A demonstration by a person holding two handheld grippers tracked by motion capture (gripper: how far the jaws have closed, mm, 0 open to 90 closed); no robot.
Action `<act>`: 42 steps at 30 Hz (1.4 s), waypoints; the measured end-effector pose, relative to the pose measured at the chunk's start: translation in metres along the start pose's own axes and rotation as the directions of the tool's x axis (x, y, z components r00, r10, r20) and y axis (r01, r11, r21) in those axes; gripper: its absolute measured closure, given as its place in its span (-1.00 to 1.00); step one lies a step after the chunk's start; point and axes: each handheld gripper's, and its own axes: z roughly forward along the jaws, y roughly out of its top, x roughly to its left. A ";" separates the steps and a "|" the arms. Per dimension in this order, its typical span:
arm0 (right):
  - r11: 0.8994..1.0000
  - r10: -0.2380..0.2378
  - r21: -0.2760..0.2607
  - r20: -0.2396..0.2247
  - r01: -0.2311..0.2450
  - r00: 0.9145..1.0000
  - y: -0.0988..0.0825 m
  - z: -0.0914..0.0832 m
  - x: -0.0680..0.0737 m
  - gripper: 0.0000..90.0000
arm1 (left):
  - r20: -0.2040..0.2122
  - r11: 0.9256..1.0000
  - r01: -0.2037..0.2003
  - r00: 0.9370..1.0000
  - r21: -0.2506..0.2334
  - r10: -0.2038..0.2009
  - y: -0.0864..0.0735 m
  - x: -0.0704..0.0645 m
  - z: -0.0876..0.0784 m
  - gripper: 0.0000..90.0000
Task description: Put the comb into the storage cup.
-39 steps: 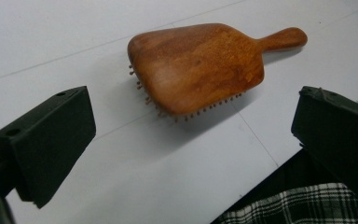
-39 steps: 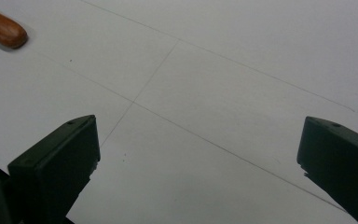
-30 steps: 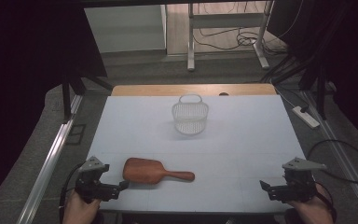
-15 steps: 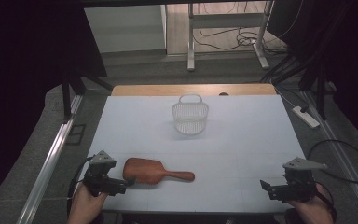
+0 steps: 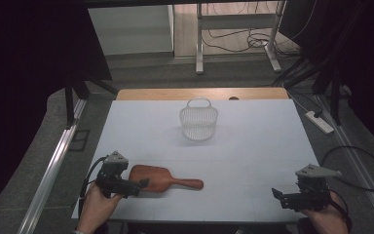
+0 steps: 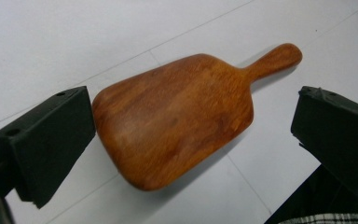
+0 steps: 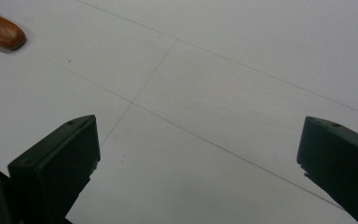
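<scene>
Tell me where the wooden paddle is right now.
In the high view the paddle lies flat near the table's front left edge, just ahead of the open left gripper, with the basket farther back.

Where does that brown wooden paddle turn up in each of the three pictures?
High view: wooden paddle lies low and left, at the left gripper.
Left gripper view: centre, between the open jaws.
Right gripper view: its handle tip, top left corner.
Shared landmark: the thin lines on the white table.

Warm reddish-brown wooden paddle (image 6: 177, 116) with darker grain, centre of frame. Pale white-grey table (image 5: 253, 146) crossed by thin grey lines; light wood strip at its upper edge. White mesh basket (image 5: 198, 120). Black jaws, grey plate on left hand-held gripper (image 5: 141, 185).
</scene>
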 end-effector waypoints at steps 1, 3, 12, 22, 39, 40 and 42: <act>1.000 0.000 0.000 0.001 0.000 1.000 0.000 0.000 0.000 -1.00 | 0.004 1.000 -0.001 1.000 0.000 0.001 0.001 0.000 0.001 -1.00; 1.000 0.000 0.000 0.001 0.000 1.000 0.000 0.000 0.000 -1.00 | 0.012 1.000 -0.007 1.000 0.005 0.007 0.005 -0.001 0.003 -1.00; 1.000 0.000 0.002 0.000 0.000 1.000 0.000 0.000 0.000 -1.00 | 0.013 0.999 -0.029 1.000 0.041 0.028 0.018 -0.004 0.014 -0.98; 1.000 -0.004 0.009 0.002 0.004 1.000 0.000 0.001 0.000 -1.00 | 0.015 0.997 -0.044 0.999 0.061 0.044 0.019 -0.007 0.016 0.13; 1.000 -0.007 0.020 0.003 0.007 1.000 0.001 0.002 0.001 -1.00 | 0.079 0.992 -0.052 0.996 0.115 0.043 0.005 -0.010 0.023 0.97; 1.000 -0.008 0.021 0.003 0.008 1.000 0.001 0.002 0.001 -1.00 | 0.078 0.992 -0.050 0.996 0.120 0.041 0.003 -0.010 0.023 0.97; 1.000 -0.008 0.022 0.003 0.008 1.000 0.001 0.002 0.001 -1.00 | 0.076 0.991 -0.048 0.996 0.129 0.038 0.001 -0.011 0.024 0.97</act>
